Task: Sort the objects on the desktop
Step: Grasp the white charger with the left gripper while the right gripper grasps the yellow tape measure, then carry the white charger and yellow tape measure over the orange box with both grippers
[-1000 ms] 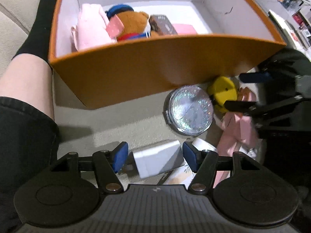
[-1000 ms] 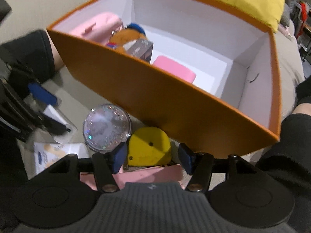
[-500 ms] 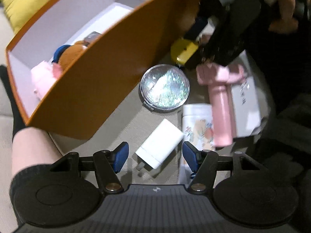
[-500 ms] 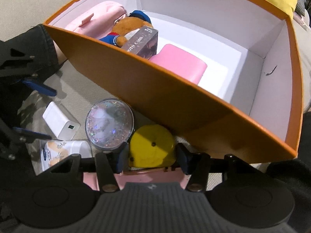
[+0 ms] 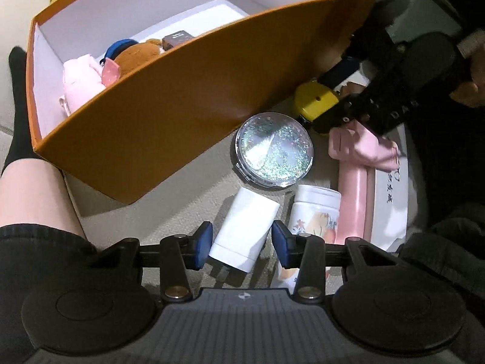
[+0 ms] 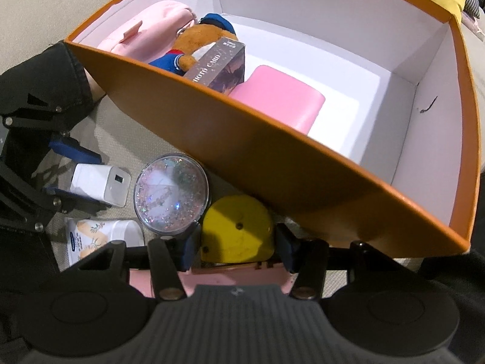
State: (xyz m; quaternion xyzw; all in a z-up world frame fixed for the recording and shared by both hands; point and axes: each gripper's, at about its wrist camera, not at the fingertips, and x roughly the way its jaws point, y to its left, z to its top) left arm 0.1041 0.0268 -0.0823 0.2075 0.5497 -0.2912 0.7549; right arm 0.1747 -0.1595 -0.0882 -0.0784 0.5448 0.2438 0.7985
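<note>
- Left gripper [image 5: 242,244]: jaws closing round the white charger [image 5: 244,230], pads not yet pressing it
- White charger: on the beige cushion beside the glitter mirror [image 5: 273,149], outside the orange box [image 5: 169,91]
- Right gripper [image 6: 235,246]: jaws clamped on the yellow tape measure [image 6: 238,233], against the box's front wall

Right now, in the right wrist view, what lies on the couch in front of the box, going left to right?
White charger → glitter compact mirror → yellow tape measure.
</note>
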